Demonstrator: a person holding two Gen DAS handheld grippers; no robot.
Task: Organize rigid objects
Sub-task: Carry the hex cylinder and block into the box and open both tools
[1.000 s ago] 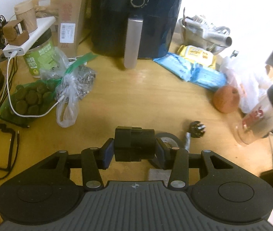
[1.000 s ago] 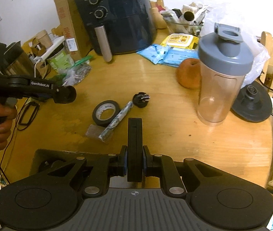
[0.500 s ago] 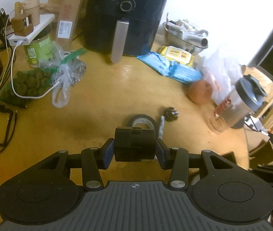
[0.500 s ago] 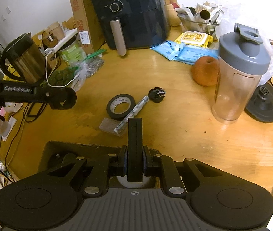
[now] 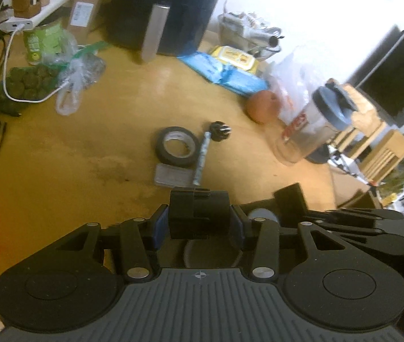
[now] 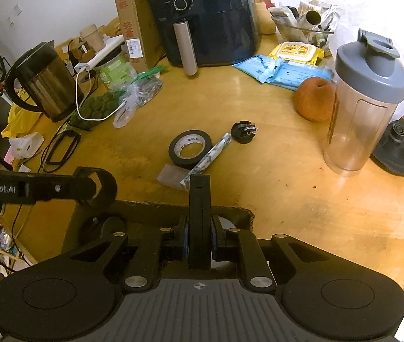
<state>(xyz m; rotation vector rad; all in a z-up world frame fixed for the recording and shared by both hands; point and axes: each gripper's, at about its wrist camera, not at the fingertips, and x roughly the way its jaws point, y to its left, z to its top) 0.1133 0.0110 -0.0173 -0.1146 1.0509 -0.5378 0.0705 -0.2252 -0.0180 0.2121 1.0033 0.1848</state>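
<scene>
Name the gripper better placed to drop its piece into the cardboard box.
Right, probably. The right gripper, shut on a thin black plate, hangs over the middle of the cardboard box; the left gripper, holding a black block, sits near its far-left corner.

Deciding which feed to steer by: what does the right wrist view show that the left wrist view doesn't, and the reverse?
Only the right wrist view: the steel kettle, the kettle base beside the shaker bottle, and the left tongs from outside. Only the left wrist view: a dark monitor, wooden racks and the right tongs from outside. Both show the tape roll, patterned stick, black plug, air fryer and apple.
</scene>
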